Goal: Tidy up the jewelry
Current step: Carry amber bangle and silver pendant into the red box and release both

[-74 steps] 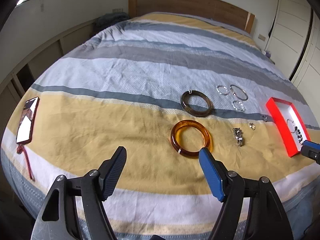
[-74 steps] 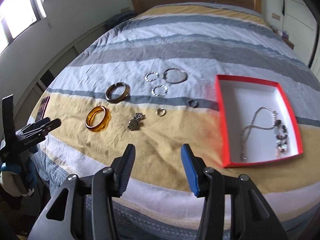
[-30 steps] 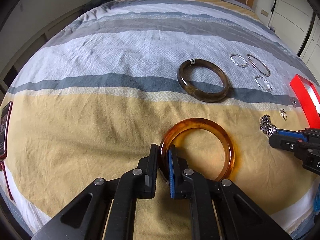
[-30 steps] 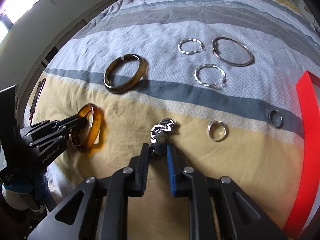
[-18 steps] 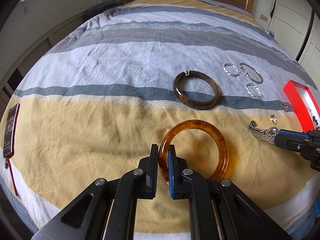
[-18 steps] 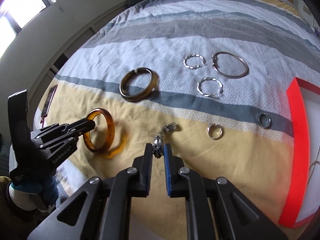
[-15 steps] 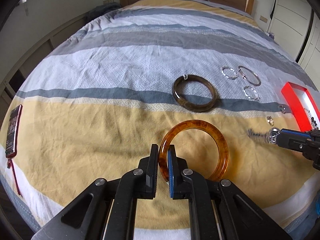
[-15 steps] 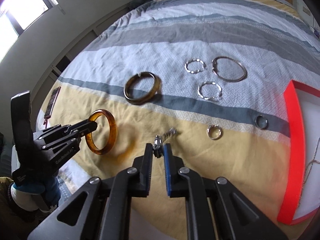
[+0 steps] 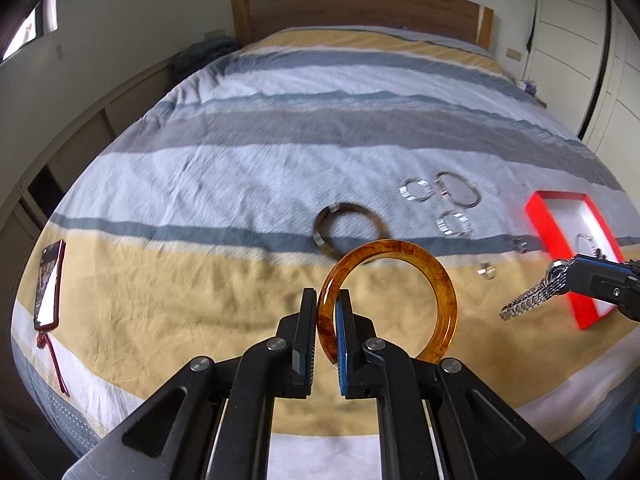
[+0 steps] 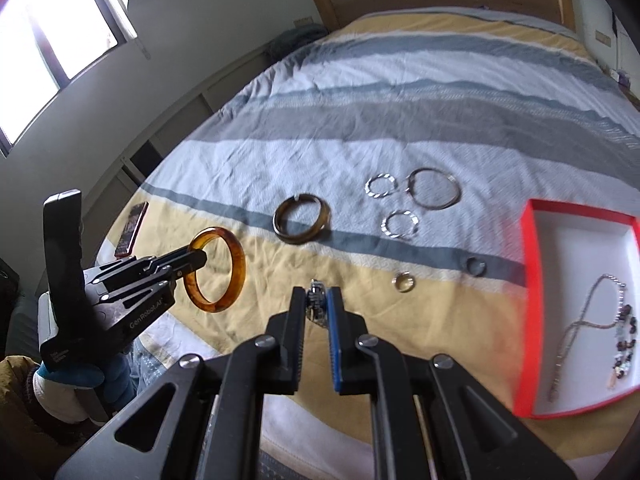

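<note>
— Left gripper [image 9: 326,312]?
— Clamped on the amber bangle [image 9: 440,280] by its left rim, jaws closed tight on it; bangle lifted clear of the bed [image 9: 280,120], held upright above the yellow stripe near the foot edge.
— And the right gripper [image 10: 317,308]?
— Jaws pinched shut on the silver watch [image 9: 532,300], band dangling loose below the tips, also off the bedspread.
— Still lying on the bed?
— Dark brown bangle [image 10: 302,224] on the blue-grey stripe, roughly mid-bed. Beyond it, toward the headboard, three silver hoops [image 10: 434,188] close together on the pale stripe. Two small rings [image 10: 404,281] near the stripe's border, toward the right edge.
— The box?
— Red tray [image 10: 532,280] with white lining by the right edge of the bed, a beaded necklace [image 10: 592,328] already inside.
— Anything else?
— A phone [image 9: 48,284] with a red tassel at the left edge.
</note>
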Available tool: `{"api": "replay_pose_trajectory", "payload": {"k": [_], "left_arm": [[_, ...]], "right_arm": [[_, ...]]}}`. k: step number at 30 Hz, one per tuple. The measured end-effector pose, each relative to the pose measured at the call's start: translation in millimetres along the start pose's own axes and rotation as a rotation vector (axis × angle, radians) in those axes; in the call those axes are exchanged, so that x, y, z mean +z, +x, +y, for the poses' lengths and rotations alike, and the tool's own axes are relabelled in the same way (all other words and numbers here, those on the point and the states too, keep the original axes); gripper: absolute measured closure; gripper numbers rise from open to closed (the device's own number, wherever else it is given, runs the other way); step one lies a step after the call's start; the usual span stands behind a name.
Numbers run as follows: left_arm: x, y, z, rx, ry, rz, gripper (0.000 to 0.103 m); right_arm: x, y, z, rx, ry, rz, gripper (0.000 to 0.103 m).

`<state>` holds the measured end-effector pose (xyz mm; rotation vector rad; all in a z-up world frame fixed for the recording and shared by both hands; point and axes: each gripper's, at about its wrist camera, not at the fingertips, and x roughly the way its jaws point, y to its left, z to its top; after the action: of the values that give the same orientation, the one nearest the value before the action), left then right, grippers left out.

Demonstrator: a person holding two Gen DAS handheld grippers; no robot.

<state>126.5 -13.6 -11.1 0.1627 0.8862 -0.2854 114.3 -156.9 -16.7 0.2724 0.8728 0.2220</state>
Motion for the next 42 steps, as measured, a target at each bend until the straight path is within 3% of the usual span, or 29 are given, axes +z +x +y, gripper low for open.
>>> {"api": "replay_pose_trajectory", "payload": {"k": [6, 13, 19, 27, 42], "left_arm": [[15.4, -14.7, -50.6, -0.066, 0.040, -0.037, 0.094], [38.2, -21.0, -132.2, -0.170, 0.120, -0.063, 0.094], [51.3, -10.5, -206.6, -0.237, 0.201, -0.054, 0.094], [69.2, 33.9, -274.8, -0.240, 0.276, -0.015, 0.094], [73.2, 123.3, -318.9, -0.171, 0.338, 0.083, 0.094]], "right_arm": [[1.4, -50.7, -36.6, -0.053, 0.045, -0.083, 0.093], [0.2, -112.4, -105.7, -0.160, 0.130, -0.173, 0.093], [-0.4, -135.8, -163.2, -0.228, 0.189, -0.194, 0.093], [9.7, -117.5, -223.9, -0.252, 0.231, -0.169, 0.093], [22.6, -44.2, -293.9, -0.276, 0.281, -0.091, 0.093]]}}
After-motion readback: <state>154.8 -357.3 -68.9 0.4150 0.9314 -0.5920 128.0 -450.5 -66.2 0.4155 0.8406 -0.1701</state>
